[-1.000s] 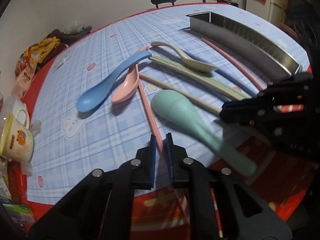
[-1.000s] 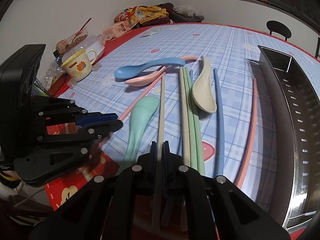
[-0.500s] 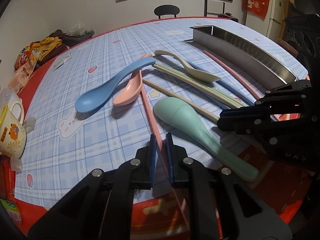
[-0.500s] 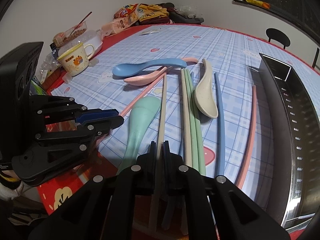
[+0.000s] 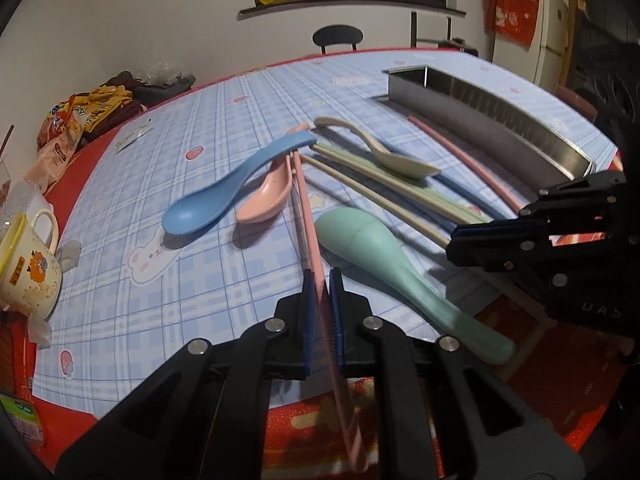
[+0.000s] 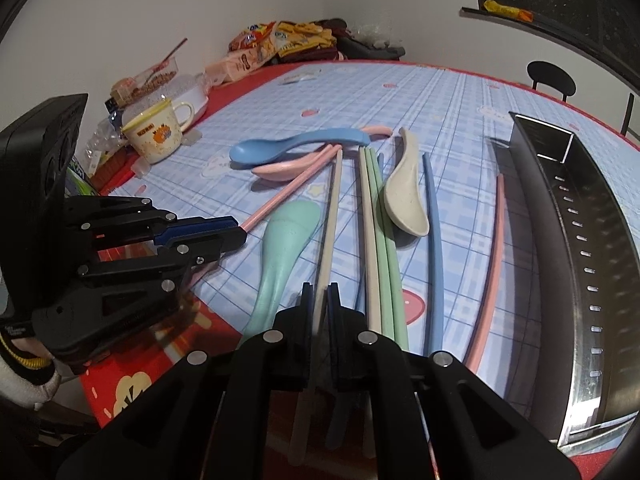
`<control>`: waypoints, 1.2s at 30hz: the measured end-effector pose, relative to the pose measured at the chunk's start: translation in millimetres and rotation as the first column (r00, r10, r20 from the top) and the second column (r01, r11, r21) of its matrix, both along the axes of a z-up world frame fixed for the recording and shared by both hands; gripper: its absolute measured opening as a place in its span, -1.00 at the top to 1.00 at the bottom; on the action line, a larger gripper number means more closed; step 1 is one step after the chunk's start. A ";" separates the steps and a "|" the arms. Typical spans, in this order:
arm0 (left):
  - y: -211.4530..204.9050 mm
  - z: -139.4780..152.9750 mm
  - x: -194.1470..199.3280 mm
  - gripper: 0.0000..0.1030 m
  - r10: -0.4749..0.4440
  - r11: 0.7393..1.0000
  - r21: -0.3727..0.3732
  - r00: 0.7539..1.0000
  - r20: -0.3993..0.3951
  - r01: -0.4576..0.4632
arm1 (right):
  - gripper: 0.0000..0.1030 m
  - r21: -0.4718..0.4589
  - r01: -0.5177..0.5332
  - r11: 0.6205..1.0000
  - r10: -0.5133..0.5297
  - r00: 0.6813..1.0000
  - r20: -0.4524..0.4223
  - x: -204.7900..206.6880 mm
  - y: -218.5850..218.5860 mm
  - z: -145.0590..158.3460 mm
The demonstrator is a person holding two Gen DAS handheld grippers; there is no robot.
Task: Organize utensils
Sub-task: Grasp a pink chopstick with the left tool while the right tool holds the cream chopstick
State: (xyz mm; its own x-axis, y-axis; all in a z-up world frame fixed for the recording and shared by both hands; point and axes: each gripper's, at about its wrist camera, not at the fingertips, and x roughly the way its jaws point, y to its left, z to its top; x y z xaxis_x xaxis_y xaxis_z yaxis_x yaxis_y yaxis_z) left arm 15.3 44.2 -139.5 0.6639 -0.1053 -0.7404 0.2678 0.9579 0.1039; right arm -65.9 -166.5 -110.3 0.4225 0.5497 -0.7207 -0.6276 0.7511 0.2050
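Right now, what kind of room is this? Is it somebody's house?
Probably a home dining room or kitchen corner. A table with a cartoon-print cloth holds spoons and chopsticks, snack bags and a mug sit by the wall, and a fridge stands in the corner.

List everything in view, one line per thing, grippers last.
spoons: four; blue, pink, cream, mint green; mid-table
chopsticks: pink and beige held; green pair, blue, second pink lying flat
metal tray: one, steel, right of utensils
mug: one, cream, table's left edge
snack packets: several, yellow-orange, far corner
chair: one, black, behind table
left gripper: shut on pink chopstick
right gripper: shut on beige chopstick
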 end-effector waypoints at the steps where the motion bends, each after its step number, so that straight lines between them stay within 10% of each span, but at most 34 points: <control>1: 1.9 1.3 -1.2 0.79 0.004 1.000 -0.010 1.000 0.007 -0.004 | 0.85 0.005 0.003 1.000 -0.003 1.000 0.006 -0.4 -0.9 1.0; 36: 39.7 19.4 -19.1 0.80 0.029 0.971 -0.241 0.997 0.075 -0.010 | 0.87 0.102 0.082 0.991 -0.086 0.996 0.032 0.0 -23.3 8.8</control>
State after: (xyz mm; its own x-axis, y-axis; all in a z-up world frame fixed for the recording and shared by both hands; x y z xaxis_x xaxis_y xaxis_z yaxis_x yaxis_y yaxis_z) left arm -3.8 83.9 -120.0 0.7215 -0.2601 -0.6417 0.2490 0.9622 -0.1100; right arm -65.9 -189.8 -101.5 0.4952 0.5797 -0.6471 -0.5714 0.7784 0.2601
